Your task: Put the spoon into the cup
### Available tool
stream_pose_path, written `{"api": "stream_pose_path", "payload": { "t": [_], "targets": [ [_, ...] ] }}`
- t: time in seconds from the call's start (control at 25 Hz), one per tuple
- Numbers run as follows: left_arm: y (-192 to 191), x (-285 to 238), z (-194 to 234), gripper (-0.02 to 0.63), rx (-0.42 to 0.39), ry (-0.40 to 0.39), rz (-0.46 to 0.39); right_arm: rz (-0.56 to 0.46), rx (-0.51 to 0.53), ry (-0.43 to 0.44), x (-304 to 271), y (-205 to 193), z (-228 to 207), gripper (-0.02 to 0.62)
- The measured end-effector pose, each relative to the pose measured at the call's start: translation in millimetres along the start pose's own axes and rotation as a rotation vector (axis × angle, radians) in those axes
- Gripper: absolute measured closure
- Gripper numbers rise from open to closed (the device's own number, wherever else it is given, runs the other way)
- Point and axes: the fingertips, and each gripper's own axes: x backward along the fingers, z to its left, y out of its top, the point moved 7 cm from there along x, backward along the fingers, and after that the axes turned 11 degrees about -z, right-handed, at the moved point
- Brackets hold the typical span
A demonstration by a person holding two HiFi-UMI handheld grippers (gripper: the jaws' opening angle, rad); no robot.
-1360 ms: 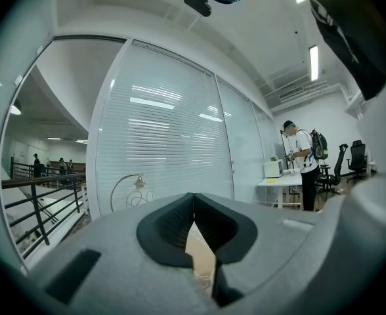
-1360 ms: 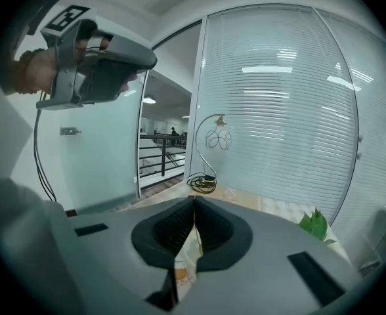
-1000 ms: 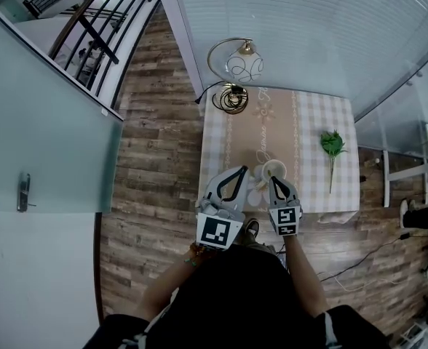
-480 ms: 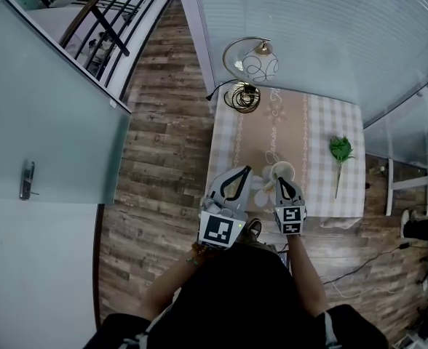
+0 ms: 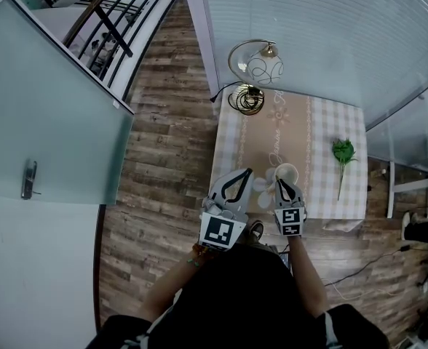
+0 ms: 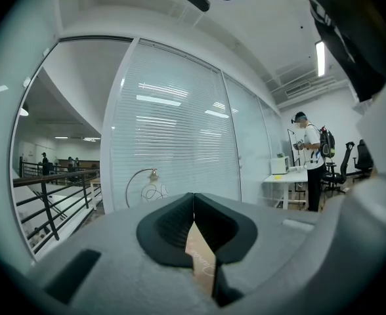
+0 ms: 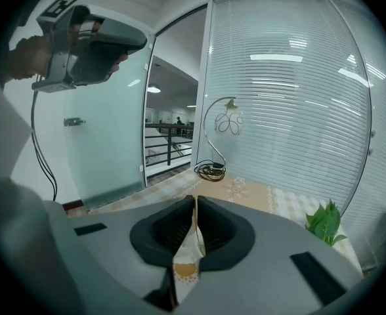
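In the head view a white cup [image 5: 287,173] stands near the front edge of the checked table [image 5: 323,133]. A small pale thing [image 5: 263,185] lies just left of the cup; it is too small to tell whether it is the spoon. My left gripper [image 5: 247,171] hovers over the table's front left part, jaws together and nothing in them. My right gripper [image 5: 279,181] sits just in front of the cup, also shut and empty. Neither cup nor spoon shows in the left gripper [image 6: 193,195] view or the right gripper [image 7: 194,199] view.
A curved lamp [image 5: 261,67] with a coiled cord stands at the table's far left corner. A green sprig [image 5: 343,151] lies on the right side. A glass door [image 5: 46,122] stands to the left, and a wall of blinds behind. A person [image 6: 309,156] stands by a far desk.
The head view has drifted, so the table sits a little further right in the picture. Both grippers stay shut at the table's front edge, beside the cup.
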Motion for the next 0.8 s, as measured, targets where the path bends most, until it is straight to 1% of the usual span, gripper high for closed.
{"api": "stream_pose_path", "payload": {
  "t": [0.08,0.24,0.32,0.36,0.48,0.56,0.8],
  "targets": [
    [-1.1,0.8,0.6,0.589,-0.009,-0.009,-0.001,-0.003,0.006,0.004,1.8,0.6,1.9,0.584],
    [-1.7,3.0,1.2,0.589,0.012,-0.005,0.004,-0.031,0.003,0.013,5.9,12.1,6.5,0.584],
    [-3.7,1.7,0.7,0.589,-0.012,-0.028,-0.001,-0.051,0.006,0.016,8.0,19.9,7.2,0.584],
    [-3.9,0.8,0.5,0.589,-0.018,-0.035,-0.004,-0.063,0.009,0.016,9.1,24.7,7.4,0.584],
    [-4.2,-0.3,-0.8,0.589,0.001,-0.036,-0.006,-0.103,0.014,0.012,12.7,42.0,7.3,0.584],
    [-3.0,-1.7,-1.2,0.589,-0.011,-0.048,-0.007,-0.130,0.016,0.005,15.3,54.7,6.1,0.584],
    [-0.4,-7.5,-1.9,0.589,0.002,-0.063,-0.035,-0.221,0.036,-0.018,24.1,94.8,-0.4,0.584]
  ]
}}
